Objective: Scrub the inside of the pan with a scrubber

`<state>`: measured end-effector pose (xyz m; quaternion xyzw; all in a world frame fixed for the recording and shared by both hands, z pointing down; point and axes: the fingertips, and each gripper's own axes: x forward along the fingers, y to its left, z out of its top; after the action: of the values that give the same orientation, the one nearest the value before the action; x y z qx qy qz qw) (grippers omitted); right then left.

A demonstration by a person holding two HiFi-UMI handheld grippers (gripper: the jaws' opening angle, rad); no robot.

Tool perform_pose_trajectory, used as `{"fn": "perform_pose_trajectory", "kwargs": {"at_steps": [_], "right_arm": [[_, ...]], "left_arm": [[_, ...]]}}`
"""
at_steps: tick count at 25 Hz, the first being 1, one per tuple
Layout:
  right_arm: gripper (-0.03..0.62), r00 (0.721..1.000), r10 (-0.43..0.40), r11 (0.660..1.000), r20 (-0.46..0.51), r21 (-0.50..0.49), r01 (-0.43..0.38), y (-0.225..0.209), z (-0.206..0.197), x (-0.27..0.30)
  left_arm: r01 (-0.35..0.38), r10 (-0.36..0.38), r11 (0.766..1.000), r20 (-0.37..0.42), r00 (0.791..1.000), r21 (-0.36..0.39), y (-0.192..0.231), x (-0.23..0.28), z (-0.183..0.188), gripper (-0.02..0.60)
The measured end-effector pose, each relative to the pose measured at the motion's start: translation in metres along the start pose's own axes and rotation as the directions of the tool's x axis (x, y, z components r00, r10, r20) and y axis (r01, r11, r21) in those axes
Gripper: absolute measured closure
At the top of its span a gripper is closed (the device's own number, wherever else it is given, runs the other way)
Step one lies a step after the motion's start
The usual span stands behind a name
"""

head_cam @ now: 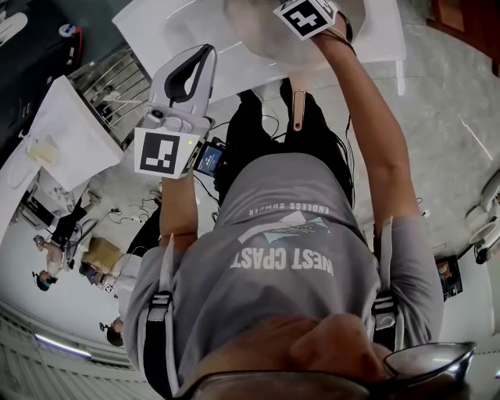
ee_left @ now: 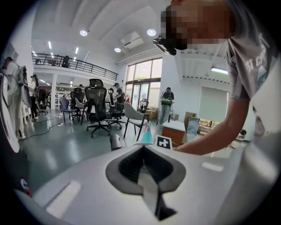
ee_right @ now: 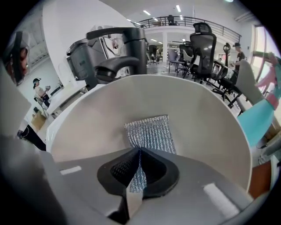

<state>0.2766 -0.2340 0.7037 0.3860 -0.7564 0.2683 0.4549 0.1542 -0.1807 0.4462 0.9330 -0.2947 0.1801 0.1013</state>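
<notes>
The pan (ee_right: 193, 110) is pale beige inside and fills the right gripper view. My right gripper (ee_right: 139, 151) is shut on a silver mesh scrubber (ee_right: 149, 132), which lies flat against the pan's inner wall. In the head view the right gripper (head_cam: 308, 16) reaches into the pan (head_cam: 258, 35) on a white table (head_cam: 375, 39). My left gripper (head_cam: 195, 66) hangs in the air to the left of the pan, with its jaws together and nothing between them. From its own view the left gripper (ee_left: 142, 151) points toward the right gripper's marker cube (ee_left: 163, 142).
Beyond the pan's far rim stands a dark grey and black device (ee_right: 109, 48). A teal bottle (ee_left: 147, 132) is near the right gripper. Office chairs (ee_left: 96, 105) and people stand farther off. Cables (head_cam: 269, 121) lie on the floor by the table.
</notes>
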Motion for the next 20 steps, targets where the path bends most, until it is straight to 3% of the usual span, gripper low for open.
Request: {"fn": "perform_pose_trajectory", "kwargs": {"at_steps": [11,20], "right_arm": [[0.579,0.997,-0.072,0.984,-0.023,0.159,0.075,-0.031,-0.041,-0.037],[0.579,0.99,-0.116,0.968,0.074,0.232,0.096,-0.019,-0.045,-0.097]], "left_arm": [[-0.02,0.02,1.0,0.02,1.0,0.019,0.0,-0.037,0.004,0.581],[-0.01,0.008,0.999,0.044,0.999,0.048,-0.004,-0.047,0.017,0.581]]}}
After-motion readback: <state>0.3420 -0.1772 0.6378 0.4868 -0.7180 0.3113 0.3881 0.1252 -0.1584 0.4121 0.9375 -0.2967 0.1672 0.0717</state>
